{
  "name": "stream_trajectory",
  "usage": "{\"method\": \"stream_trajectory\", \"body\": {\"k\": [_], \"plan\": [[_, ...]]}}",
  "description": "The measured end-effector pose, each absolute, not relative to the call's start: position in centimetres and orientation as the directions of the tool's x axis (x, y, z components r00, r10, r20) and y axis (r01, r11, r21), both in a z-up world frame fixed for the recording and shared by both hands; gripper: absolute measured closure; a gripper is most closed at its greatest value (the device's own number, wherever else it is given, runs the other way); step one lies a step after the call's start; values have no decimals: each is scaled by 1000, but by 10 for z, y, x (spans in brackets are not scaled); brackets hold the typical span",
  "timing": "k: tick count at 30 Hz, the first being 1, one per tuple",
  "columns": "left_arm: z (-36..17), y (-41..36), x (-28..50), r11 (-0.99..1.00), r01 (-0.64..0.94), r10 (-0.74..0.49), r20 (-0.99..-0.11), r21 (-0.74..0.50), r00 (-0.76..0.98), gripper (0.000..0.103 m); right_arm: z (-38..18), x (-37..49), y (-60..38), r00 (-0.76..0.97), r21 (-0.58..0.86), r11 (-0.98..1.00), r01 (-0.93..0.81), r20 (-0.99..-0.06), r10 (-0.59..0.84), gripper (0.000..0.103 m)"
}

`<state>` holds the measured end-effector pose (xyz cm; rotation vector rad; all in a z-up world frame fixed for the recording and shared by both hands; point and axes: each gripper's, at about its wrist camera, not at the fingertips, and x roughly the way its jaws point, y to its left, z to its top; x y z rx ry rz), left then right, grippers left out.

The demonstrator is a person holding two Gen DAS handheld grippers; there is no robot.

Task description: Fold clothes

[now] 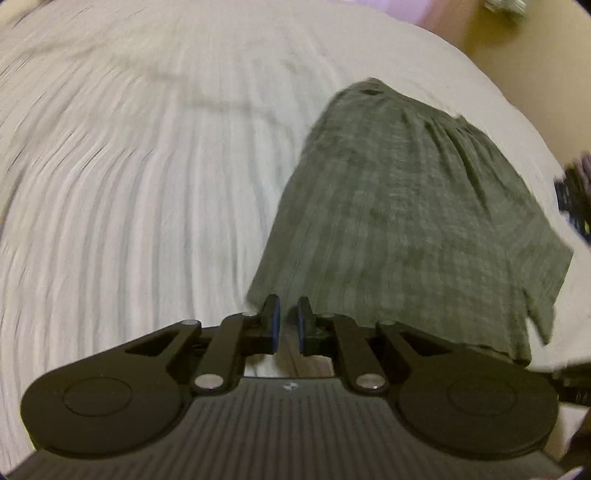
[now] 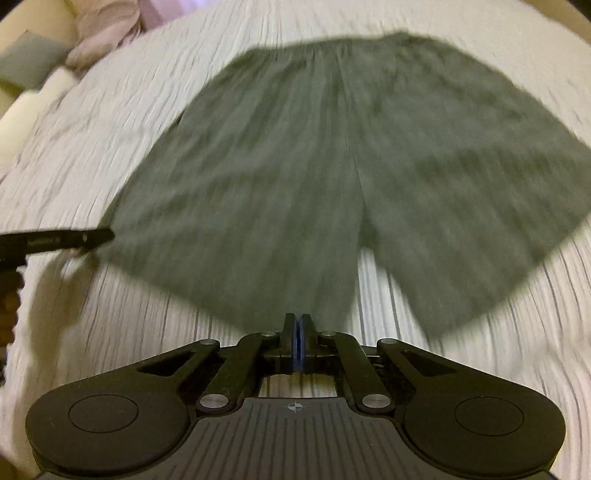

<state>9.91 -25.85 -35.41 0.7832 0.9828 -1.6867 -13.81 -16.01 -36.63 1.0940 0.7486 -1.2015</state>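
A bed covered in a white bedspread (image 2: 110, 155) with fine raised ribbing fills nearly all of both wrist views. In the right wrist view, at about eleven o'clock, a crumpled pale lilac cloth (image 2: 107, 33) lies at the bed's edge, beside a grey-green cushion (image 2: 29, 59) and what may be a rolled white towel (image 2: 44, 96), too blurred to confirm. In the left wrist view, a tan floor (image 1: 517, 74) shows at one o'clock. Lighting is dim and warm.

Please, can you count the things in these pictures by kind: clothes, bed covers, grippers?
Grey shorts: 1
White bed cover: 1
Grippers: 2, left gripper and right gripper
Total: 4
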Motion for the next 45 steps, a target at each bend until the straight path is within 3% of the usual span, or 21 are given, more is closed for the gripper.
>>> {"method": "stream_trajectory", "body": {"k": [2, 7, 11, 14, 18, 22, 28, 29, 32, 38, 45], "plan": [[-342, -246, 97, -130, 963, -440, -857, -234, -268, 96, -352, -154, -155, 244, 265, -20, 964, -914, -325, 101], [-318, -239, 41, -175, 952, -527, -793, -252, -307, 87, -310, -204, -185, 196, 212, 18, 977, -861, -469, 101], [-334, -238, -13, -118, 949, -555, -773, -293, -308, 87, -336, -241, -237, 139, 118, 73, 990, -858, -494, 100], [-355, -214, -52, -40, 958, -516, -816, -283, -262, 84, -369, -272, -249, 99, 53, 116, 992, -897, -431, 100], [-366, -162, -91, 49, 978, -444, -882, -201, -159, 84, -374, -311, -216, 170, 99, 197, 975, -906, -388, 100], [-345, -116, -111, 150, 973, -339, -933, -178, -119, 84, -355, -342, -183, 233, 180, 208, 961, -935, -266, 100], [-260, -81, -150, 132, 980, -408, -909, -152, -86, 82, -278, -373, -156, 337, 275, 238, 931, -899, -280, 99], [-245, -80, -153, 141, 978, -428, -900, -153, -79, 82, -263, -375, -155, 347, 276, 252, 927, -888, -301, 96], [-198, -75, -161, 147, 978, -509, -859, -149, -54, 78, -223, -379, -153, 373, 277, 283, 918, -843, -387, 7], [-136, -60, -179, 157, 980, -597, -802, -123, -5, 70, -155, -383, -146, 426, 305, 303, 903, -727, -538, 7], [-116, -41, -189, 154, 984, -567, -824, -88, 15, 63, -135, -379, -121, 355, 235, 284, 930, -778, -519, 7]]}}
